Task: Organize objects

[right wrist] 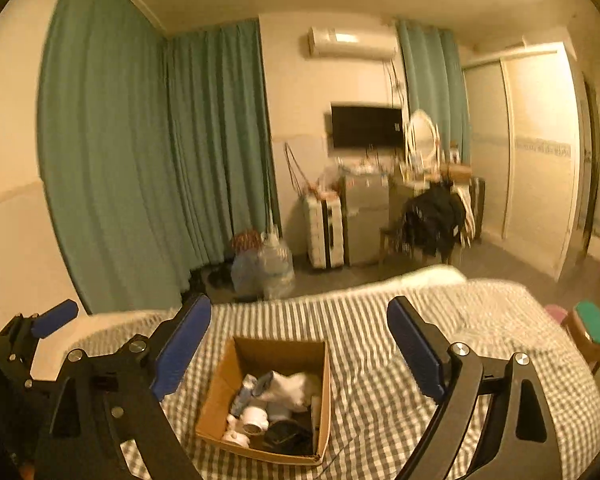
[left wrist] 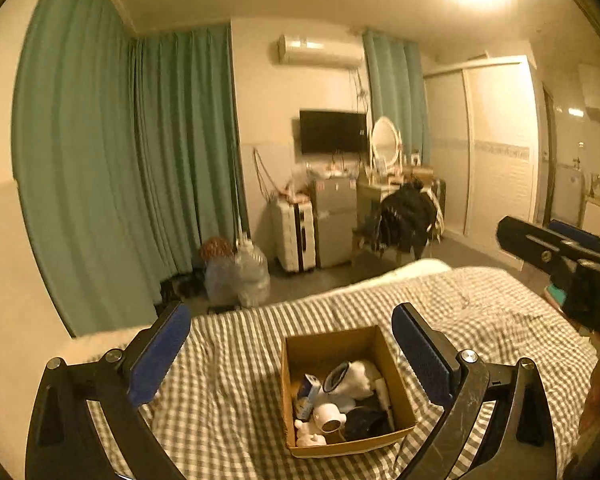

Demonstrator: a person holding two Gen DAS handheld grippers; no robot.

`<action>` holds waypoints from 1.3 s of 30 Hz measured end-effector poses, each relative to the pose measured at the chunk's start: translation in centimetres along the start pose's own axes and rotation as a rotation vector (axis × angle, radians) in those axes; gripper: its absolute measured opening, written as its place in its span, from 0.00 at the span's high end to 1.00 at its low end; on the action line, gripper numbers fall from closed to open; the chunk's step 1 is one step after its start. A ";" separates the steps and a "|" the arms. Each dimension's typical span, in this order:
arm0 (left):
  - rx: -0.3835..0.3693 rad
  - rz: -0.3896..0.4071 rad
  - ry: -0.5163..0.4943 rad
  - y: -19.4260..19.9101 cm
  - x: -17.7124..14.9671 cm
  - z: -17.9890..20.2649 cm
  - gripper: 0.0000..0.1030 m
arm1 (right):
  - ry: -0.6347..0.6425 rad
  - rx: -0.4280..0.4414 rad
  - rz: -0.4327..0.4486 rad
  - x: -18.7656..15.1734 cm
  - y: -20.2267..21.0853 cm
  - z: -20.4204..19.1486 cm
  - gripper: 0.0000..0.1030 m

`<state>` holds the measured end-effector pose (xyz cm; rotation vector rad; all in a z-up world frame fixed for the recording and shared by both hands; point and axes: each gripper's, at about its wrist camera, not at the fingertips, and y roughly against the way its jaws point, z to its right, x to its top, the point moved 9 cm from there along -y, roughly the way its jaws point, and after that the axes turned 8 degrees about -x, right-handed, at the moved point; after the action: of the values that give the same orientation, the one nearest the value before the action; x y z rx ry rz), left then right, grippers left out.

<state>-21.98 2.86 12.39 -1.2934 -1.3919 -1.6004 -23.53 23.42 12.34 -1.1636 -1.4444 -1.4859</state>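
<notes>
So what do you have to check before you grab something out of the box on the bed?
1. Left gripper open, holding nothing: ok.
2. Right gripper open, holding nothing: ok.
3. Cardboard box top open, reachable from above: ok.
4. Box sits flat on the checked bedspread: ok.
5. White toy lies on top of the pile: ok.
6. Dark item free of its neighbours: cannot tell.

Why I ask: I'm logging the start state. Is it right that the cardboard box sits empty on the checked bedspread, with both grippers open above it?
Not quite: the cardboard box is not empty. The left wrist view shows white items and dark things inside. It does sit on the checked bedspread, with the left gripper and right gripper open.
</notes>
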 end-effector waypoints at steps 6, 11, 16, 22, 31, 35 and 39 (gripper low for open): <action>0.016 0.086 0.023 6.3 0.7 -1.1 0.00 | -0.002 -0.006 0.127 2.0 7.7 1.0 0.04; 0.004 0.101 0.056 9.1 -2.0 -1.1 0.00 | 0.013 -0.024 0.185 0.2 11.3 1.4 0.02; 0.021 0.074 0.050 9.2 -7.1 -0.2 0.00 | 0.054 -0.032 0.164 -5.0 11.6 1.2 0.01; 0.084 0.038 0.066 6.4 -12.6 -0.5 0.00 | 0.086 -0.069 0.087 -12.2 7.4 1.5 0.01; 0.132 -0.001 0.110 3.6 -16.5 -1.8 0.00 | 0.043 -0.098 -0.042 -18.9 1.8 2.7 0.01; 0.135 -0.031 0.121 2.6 -17.4 -1.9 0.00 | 0.045 -0.132 -0.034 -19.6 1.6 3.1 0.01; 0.130 -0.071 0.101 1.9 -18.1 -1.5 0.00 | 0.039 -0.140 -0.036 -19.9 1.4 3.5 0.01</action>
<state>-15.11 -1.34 -4.02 -1.0840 -1.4677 -1.5708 -15.65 25.17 -6.24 -1.1906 -1.3596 -1.6485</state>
